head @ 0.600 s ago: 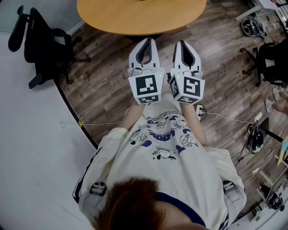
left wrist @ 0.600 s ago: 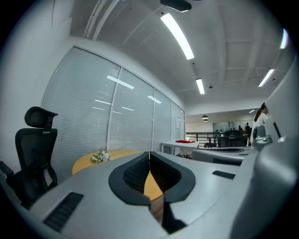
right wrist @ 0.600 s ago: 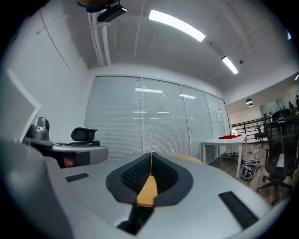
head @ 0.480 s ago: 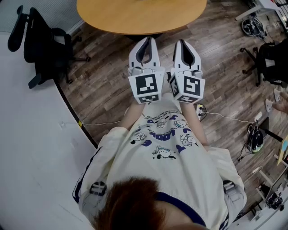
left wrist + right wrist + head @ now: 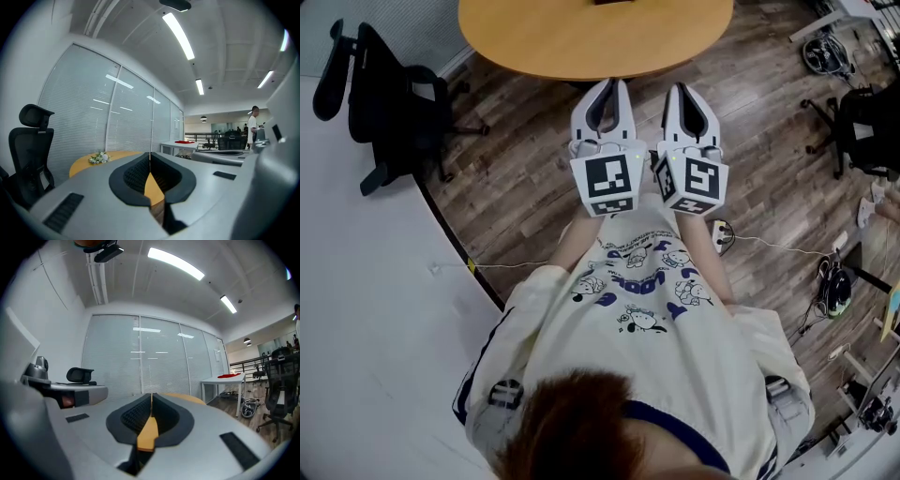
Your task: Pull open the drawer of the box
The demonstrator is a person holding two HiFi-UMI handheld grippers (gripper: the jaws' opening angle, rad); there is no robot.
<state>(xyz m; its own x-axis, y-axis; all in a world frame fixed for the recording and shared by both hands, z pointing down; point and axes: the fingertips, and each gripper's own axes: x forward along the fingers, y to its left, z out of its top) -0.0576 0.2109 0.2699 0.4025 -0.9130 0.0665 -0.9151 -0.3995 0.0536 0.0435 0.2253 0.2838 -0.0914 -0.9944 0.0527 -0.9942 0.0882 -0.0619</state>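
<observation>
Left claw (image 5: pixel 610 86) beside right claw (image 5: pixel 680 89), before table (image 5: pixel 544 37)

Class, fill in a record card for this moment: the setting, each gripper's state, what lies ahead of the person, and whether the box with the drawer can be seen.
setting: office with a wooden floor
left gripper: shut, nothing between its jaws
right gripper: shut, nothing between its jaws
gripper position: side by side, held out in front of the person
ahead: round wooden table with a small flower bunch on it
to the left: black office chair
box with drawer: not made out in any view
</observation>
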